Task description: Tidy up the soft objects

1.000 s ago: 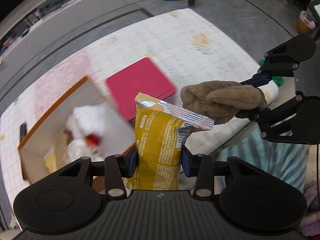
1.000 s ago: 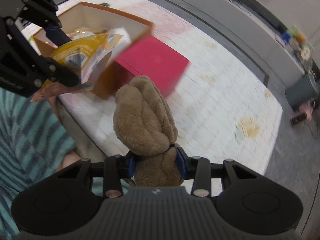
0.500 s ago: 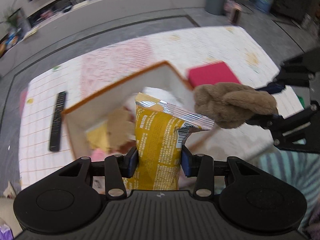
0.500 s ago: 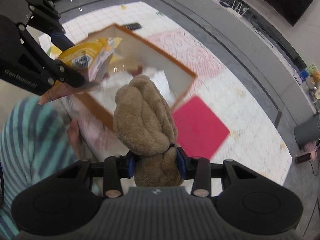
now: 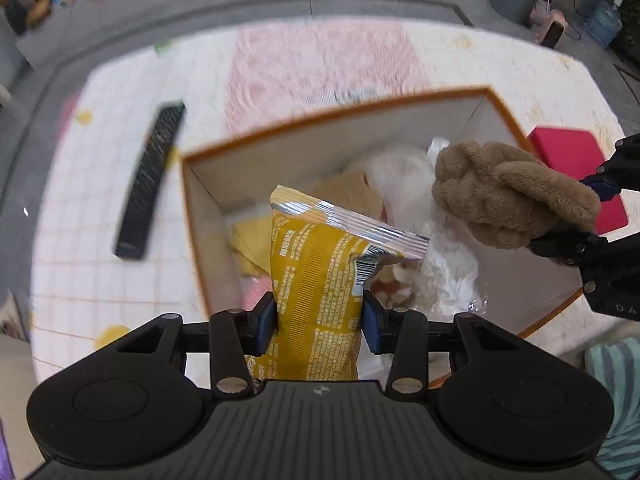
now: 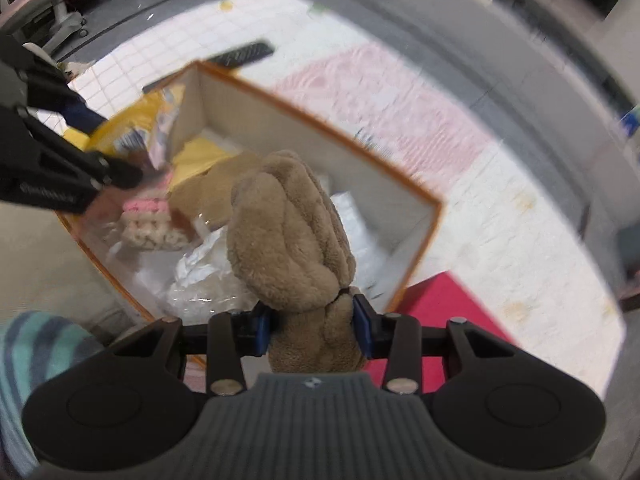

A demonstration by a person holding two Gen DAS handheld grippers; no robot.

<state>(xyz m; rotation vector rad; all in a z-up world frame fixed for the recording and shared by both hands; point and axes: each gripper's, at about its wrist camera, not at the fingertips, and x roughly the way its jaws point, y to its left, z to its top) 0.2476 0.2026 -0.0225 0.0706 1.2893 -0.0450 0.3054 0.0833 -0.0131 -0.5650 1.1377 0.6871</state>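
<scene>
My left gripper (image 5: 319,322) is shut on a yellow snack bag (image 5: 320,280) and holds it above the near left part of an open orange-rimmed box (image 5: 332,118). My right gripper (image 6: 310,330) is shut on a brown plush toy (image 6: 288,236) and holds it over the box (image 6: 320,128); the toy also shows in the left wrist view (image 5: 508,192). Inside the box lie a tan plush (image 6: 208,192), a yellow cloth (image 5: 248,240), a pink and cream knit piece (image 6: 148,220) and crumpled clear plastic (image 6: 208,280). The snack bag shows blurred in the right wrist view (image 6: 132,124).
The box stands on a white and pink quilted mat (image 5: 312,60). A black remote (image 5: 150,178) lies on the mat left of the box. A red cushion (image 5: 572,164) lies right of the box. A person's striped sleeve (image 6: 36,344) is at the near edge.
Both grippers have swung left with their loads, from beside the box to over its opening. The red cushion has slid to the right edge of the views.
</scene>
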